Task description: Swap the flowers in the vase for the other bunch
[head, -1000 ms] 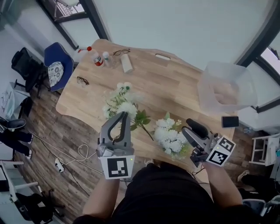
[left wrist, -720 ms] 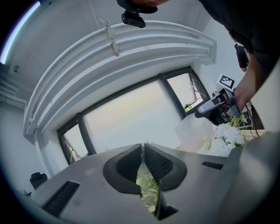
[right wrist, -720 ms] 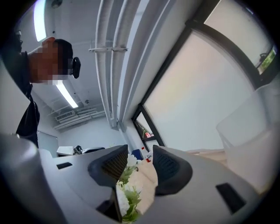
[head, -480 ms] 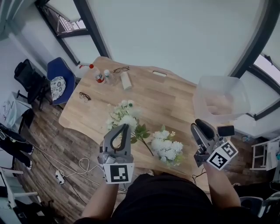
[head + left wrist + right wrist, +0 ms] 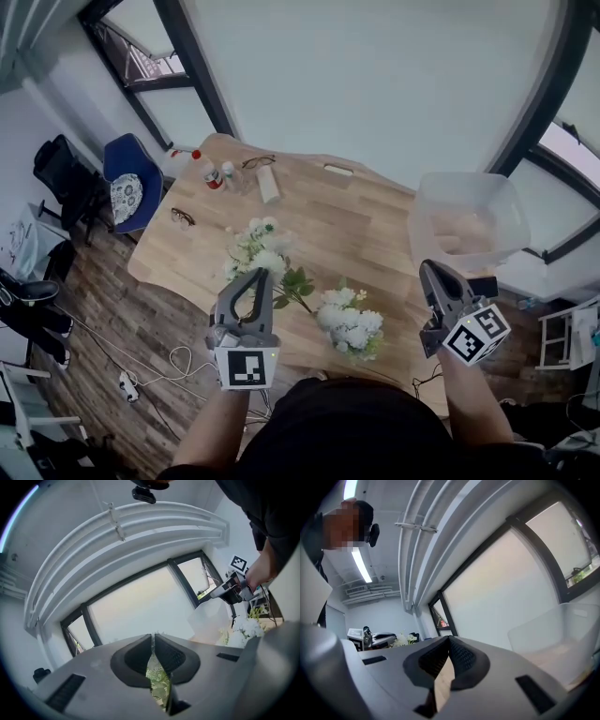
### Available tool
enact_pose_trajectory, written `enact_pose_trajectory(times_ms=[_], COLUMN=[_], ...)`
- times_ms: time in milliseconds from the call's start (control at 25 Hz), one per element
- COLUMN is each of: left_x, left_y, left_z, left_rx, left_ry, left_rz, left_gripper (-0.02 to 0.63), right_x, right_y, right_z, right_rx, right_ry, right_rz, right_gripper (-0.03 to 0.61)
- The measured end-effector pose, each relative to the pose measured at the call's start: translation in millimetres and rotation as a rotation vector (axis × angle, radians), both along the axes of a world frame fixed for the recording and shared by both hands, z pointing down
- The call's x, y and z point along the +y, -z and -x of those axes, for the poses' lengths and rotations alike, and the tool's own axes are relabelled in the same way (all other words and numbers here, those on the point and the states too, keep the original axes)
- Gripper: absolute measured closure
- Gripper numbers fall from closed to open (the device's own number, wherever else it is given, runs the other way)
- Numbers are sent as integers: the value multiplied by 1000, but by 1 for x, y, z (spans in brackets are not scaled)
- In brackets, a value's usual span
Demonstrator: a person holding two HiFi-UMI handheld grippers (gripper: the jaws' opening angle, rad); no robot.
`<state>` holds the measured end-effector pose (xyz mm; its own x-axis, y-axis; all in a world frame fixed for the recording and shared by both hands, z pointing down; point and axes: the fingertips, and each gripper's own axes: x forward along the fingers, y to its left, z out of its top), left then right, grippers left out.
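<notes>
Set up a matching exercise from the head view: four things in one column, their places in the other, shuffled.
Things:
1 clear plastic bin
2 blue chair
3 red-capped bottle
4 flower bunch nearest the person

Places:
A far left corner of the table
B near edge of the table, middle
C right end of the table
D on the floor beyond the table's left end

Pairs: 1-C, 2-D, 3-A, 4-B
</notes>
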<state>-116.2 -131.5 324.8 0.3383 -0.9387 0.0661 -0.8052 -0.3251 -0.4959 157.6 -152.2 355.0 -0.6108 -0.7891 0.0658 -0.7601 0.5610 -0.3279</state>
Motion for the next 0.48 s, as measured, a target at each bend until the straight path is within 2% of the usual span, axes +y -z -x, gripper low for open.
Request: enact_pose_trajectory(times_ms=[120,280,480], left_x=[-1,-7,-11], left_y=[-4,-10,-7], left_z=[4,3,-3], left_rx=[9,22,4], left_ry=[10,10,-5], left_rz=[16,45,30], left_gripper=[590,590,589], right_x=[-3,-5,-8], right_y=[1,0,-4], right_z=[-2,-6,-9], right_rx=[-18,44,50], right_ry=[-5,-14,-23], right_rz=[5,-10,-1], right_gripper=[552,552,552])
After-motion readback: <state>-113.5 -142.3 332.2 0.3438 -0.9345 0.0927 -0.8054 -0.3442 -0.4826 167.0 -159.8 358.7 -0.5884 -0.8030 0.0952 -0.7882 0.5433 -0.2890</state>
